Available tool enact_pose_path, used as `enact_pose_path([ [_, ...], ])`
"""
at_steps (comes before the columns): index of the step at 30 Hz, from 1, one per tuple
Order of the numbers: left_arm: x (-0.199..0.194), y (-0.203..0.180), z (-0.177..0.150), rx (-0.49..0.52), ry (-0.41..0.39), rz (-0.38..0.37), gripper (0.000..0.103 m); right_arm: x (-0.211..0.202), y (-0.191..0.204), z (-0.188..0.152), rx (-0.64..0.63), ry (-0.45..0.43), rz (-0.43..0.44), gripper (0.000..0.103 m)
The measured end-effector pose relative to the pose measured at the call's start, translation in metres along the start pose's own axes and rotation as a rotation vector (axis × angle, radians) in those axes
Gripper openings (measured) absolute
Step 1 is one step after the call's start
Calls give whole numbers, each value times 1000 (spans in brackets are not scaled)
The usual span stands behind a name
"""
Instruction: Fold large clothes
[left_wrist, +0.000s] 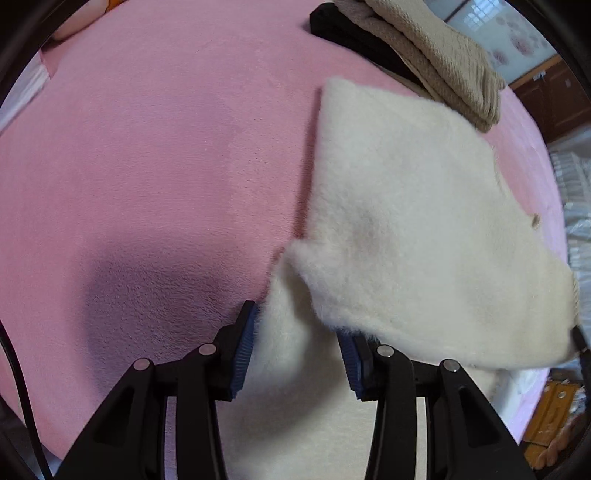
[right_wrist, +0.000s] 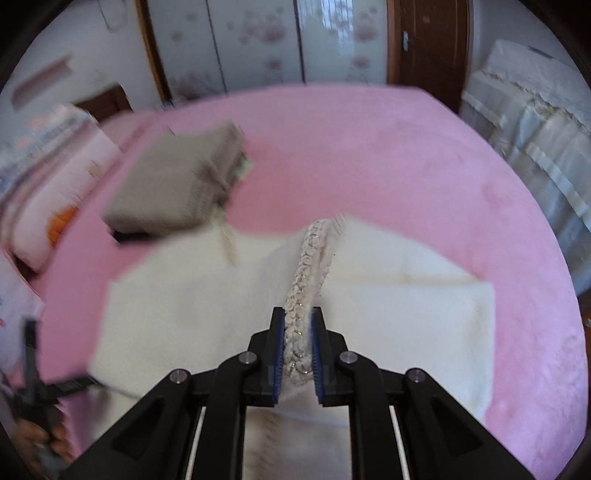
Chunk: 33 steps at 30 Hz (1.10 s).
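The sweater's (right_wrist: 177, 306) trim (right_wrist: 308, 273) is pinched by the right tongs (right_wrist: 298, 325); its bunched edge is gripped by the left tongs (left_wrist: 295, 332). Both corners should be carried level over the bed (right_wrist: 369, 155).

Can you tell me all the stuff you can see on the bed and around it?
white fluffy garment: one, cream white, spread on the bed, one edge lifted
braided trim: one, white with silvery thread, on the garment's edge, between the right fingers
bed cover: one, pink, under everything
beige folded clothes: one pile, beige, on the bed beyond the white garment
black garment: one, black, under the beige pile
pillow: one, pale pink, at the bed's left in the right view
wardrobe doors: pale with flowers, behind the bed
left gripper: one, black with blue pads, fingers around white fluff
right gripper: one, black, fingers shut on the trim
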<state>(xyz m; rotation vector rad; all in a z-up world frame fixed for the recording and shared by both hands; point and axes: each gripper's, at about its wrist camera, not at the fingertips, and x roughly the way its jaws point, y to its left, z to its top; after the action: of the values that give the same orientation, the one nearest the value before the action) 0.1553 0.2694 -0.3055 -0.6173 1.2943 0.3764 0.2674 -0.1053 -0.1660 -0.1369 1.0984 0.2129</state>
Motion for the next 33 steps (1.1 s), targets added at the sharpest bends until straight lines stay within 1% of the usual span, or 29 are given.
enact_pose_path([
  [1, -1, -1, -1, 12, 2, 8, 41, 14, -5, -10, 3, 66, -9, 16],
  [2, 1, -6, 2, 20, 6, 7, 41, 23, -9, -19, 9, 103, -2, 16],
  [3, -1, -6, 2, 33, 17, 1, 41, 26, -14, -24, 21, 118, 1, 18],
  [4, -3, -4, 2, 49, 32, -7, 41, 25, -20, -26, 46, 116, 15, 25],
  [5, -5, -3, 1, 70, 49, -15, 42, 23, -27, -26, 82, 109, 46, 29],
  [6, -9, -1, 1, 100, 62, -17, 42, 21, -33, -25, 115, 102, 67, 37],
  [7, -11, -6, 3, 122, 67, -25, 42, 20, -40, -23, 151, 92, 84, 43],
  [8, -18, -5, 2, 141, 66, -41, 42, 20, -48, -20, 183, 84, 98, 44],
  [10, -30, -4, 8, 162, 50, -63, 45, 25, -57, -14, 217, 88, 107, 45],
  [12, -39, -1, 17, 153, 17, -71, 59, 34, -61, -6, 228, 97, 119, 45],
  [14, -39, -5, 29, 131, -9, -65, 64, 46, -64, 3, 229, 106, 135, 45],
  [15, -36, -7, 36, 122, -4, -67, 65, 53, -65, 8, 229, 113, 141, 45],
  [17, -25, -14, 44, 107, 36, -90, 65, 68, -64, 15, 237, 144, 167, 45],
  [20, -13, -18, 46, 91, 97, -121, 65, 88, -58, 19, 246, 196, 200, 45],
  [22, -5, -26, 48, 104, 99, -121, 65, 95, -52, 21, 232, 205, 211, 45],
  [25, 1, -29, 42, 117, 98, -112, 65, 101, -45, 19, 205, 217, 189, 44],
  [26, 3, -32, 41, 129, 93, -103, 60, 103, -44, 19, 202, 217, 184, 42],
  [27, 5, -36, 40, 160, 79, -69, 42, 103, -44, 18, 198, 219, 182, 35],
  [28, 6, -41, 38, 195, 66, -31, 31, 102, -44, 17, 199, 221, 182, 24],
  [29, 5, -43, 39, 219, 53, -14, 20, 102, -45, 16, 207, 226, 197, 21],
  [30, 3, -43, 40, 219, 43, -21, 18, 99, -47, 16, 227, 225, 213, 16],
  [33, -1, -33, 42, 202, 31, -39, 17, 80, -50, 14, 279, 162, 242, 15],
])
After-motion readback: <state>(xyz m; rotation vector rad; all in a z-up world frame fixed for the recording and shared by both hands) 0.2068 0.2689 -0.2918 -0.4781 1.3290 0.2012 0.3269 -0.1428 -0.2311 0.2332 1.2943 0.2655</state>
